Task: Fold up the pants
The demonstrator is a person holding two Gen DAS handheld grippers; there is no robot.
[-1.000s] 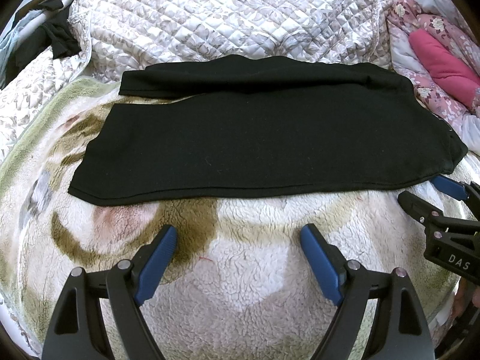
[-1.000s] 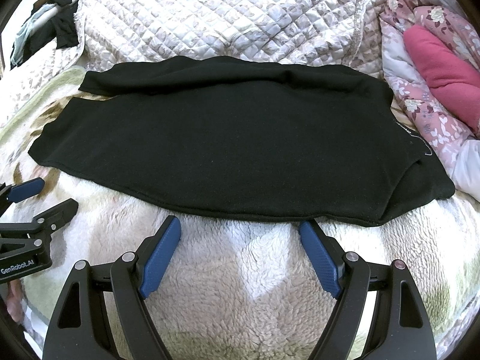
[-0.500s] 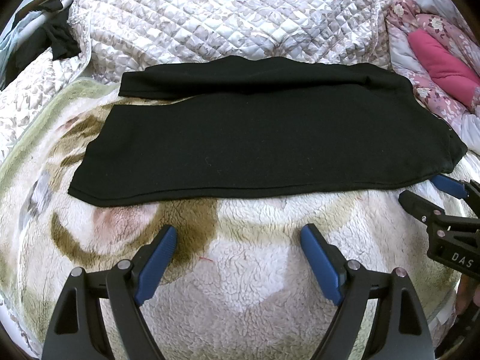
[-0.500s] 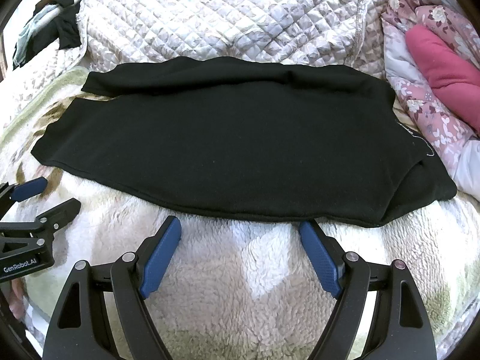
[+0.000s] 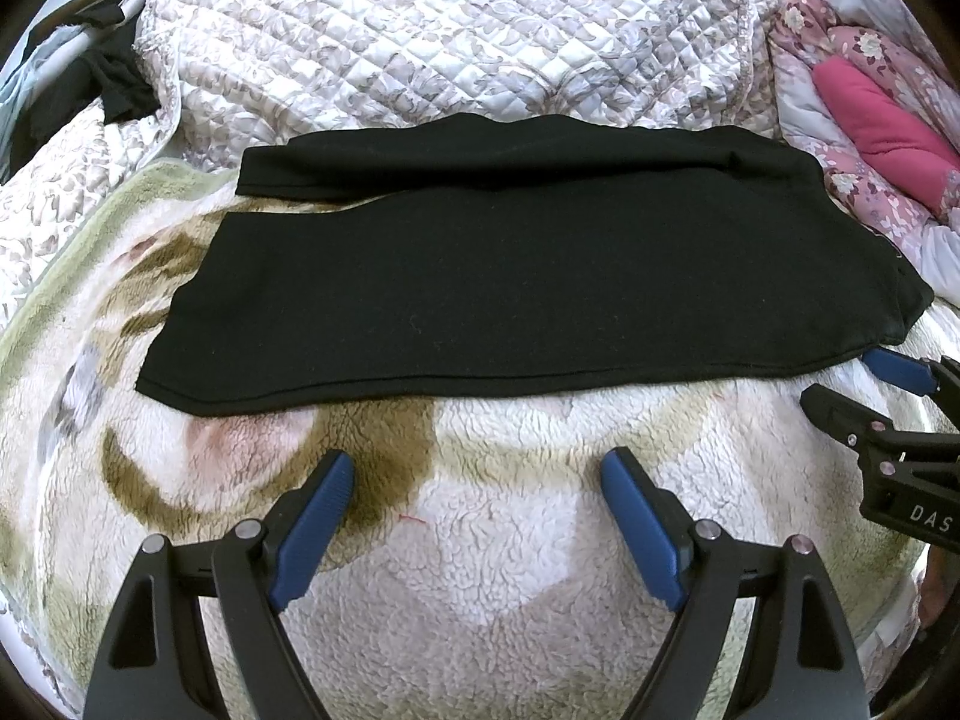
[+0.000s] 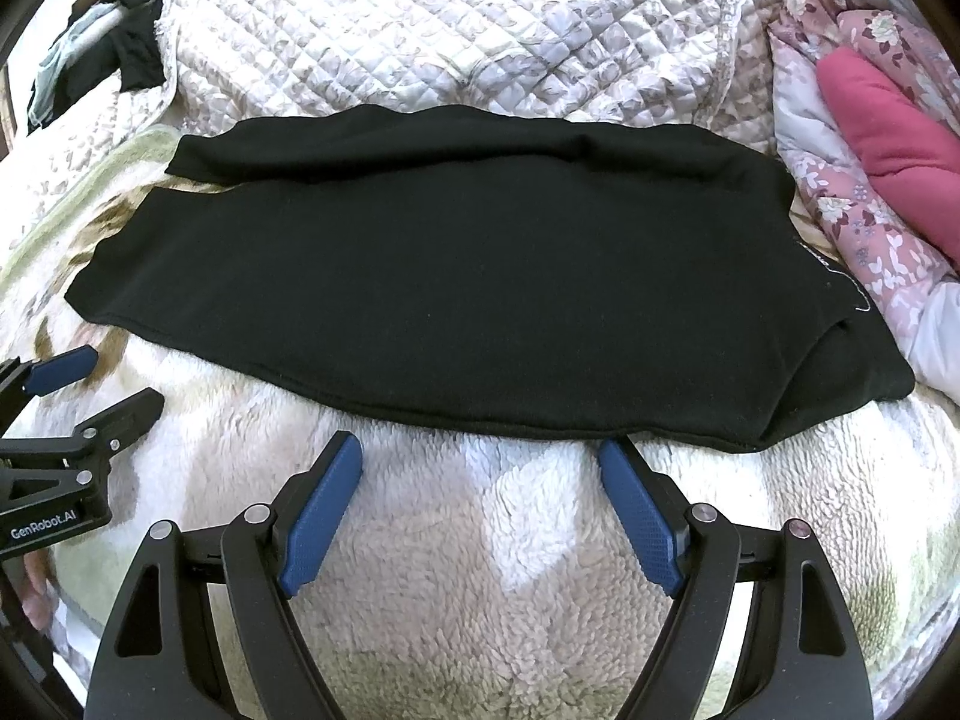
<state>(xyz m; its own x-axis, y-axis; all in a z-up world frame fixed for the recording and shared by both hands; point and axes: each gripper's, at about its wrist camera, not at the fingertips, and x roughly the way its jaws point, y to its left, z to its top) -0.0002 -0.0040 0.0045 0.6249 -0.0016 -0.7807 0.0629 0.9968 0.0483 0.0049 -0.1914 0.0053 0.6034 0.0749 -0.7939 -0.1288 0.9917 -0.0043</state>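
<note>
Black pants (image 5: 528, 276) lie flat and sideways on a fluffy cream blanket (image 5: 510, 540), one leg laid mostly over the other, leg ends to the left, waist to the right. My left gripper (image 5: 477, 474) is open over bare blanket, a short way in front of the pants' near edge. In the right wrist view the pants (image 6: 480, 276) fill the middle, and my right gripper (image 6: 480, 459) is open with its fingertips close to the near hem. Each gripper shows at the other view's edge: the right gripper (image 5: 870, 384), the left gripper (image 6: 90, 384), both open and empty.
A quilted grey-white bedspread (image 5: 450, 36) rises behind the pants. A floral pink quilt with a pink pillow (image 5: 882, 120) lies at the right. Dark clothes (image 5: 108, 84) hang at the far left. Bare blanket runs along the near side.
Almost nothing has moved; the right wrist view has drifted slightly, so the pants sit a touch further right in it. Both grippers stay open.
</note>
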